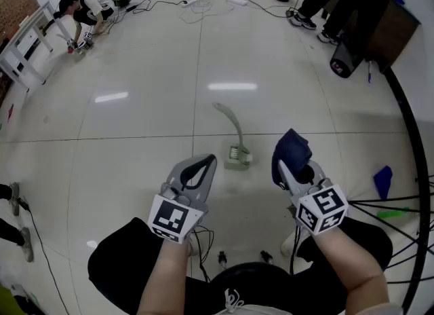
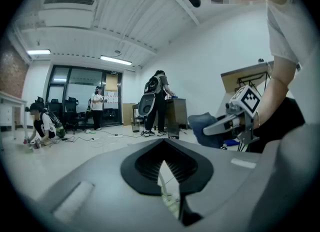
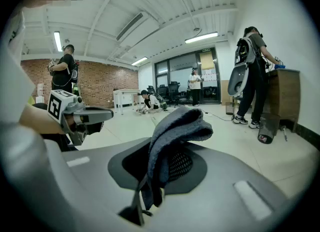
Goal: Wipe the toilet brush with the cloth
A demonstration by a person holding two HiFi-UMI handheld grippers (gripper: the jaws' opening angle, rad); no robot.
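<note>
Jaws of our right hand-held gripper (image 1: 296, 168) are pinching the cloth (image 3: 172, 131), a dark blue fold that bunches up over their tips and hangs down between them. Our left hand-held gripper (image 1: 202, 165) is pressed together at the tips with nothing in it, leaving only a thin slit. We hold both low over the floor (image 1: 135, 117), side by side and apart. The brush (image 1: 237, 149) lies on the floor just ahead, between the two hand-held grippers and touching neither. Its pale head is nearest us, closer to the left tips, and its curved handle arcs away from us. The cloth hangs to the right of the brush head, clear of it.
</note>
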